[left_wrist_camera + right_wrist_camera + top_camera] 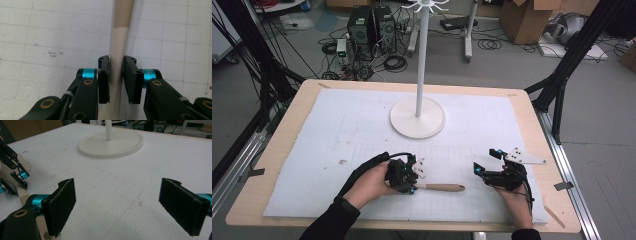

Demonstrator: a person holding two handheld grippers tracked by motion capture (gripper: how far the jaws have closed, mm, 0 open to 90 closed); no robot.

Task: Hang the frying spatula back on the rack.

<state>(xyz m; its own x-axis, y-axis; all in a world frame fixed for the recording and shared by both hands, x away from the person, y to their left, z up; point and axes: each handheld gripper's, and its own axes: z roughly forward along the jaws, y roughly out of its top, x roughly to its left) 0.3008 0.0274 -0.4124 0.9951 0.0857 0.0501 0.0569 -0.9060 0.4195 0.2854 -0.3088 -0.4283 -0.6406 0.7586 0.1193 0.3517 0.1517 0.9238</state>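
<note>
One utensil (117, 75), seemingly in left tongs (115, 75)

Grey floor (602, 125), computer towers (371, 25), cardboard boxes (524, 17), tangled cables (394, 62)

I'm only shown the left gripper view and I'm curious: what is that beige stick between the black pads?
Observer: A utensil with a wooden handle, lying flat on the white mat; the left gripper is closed on its pale neck.
Operator: Is anything else on the table?
Observer: A white stand with a round base, beyond the hands.
Operator: And the other gripper?
Observer: The right gripper is open, holding nothing, low over the mat.
</note>
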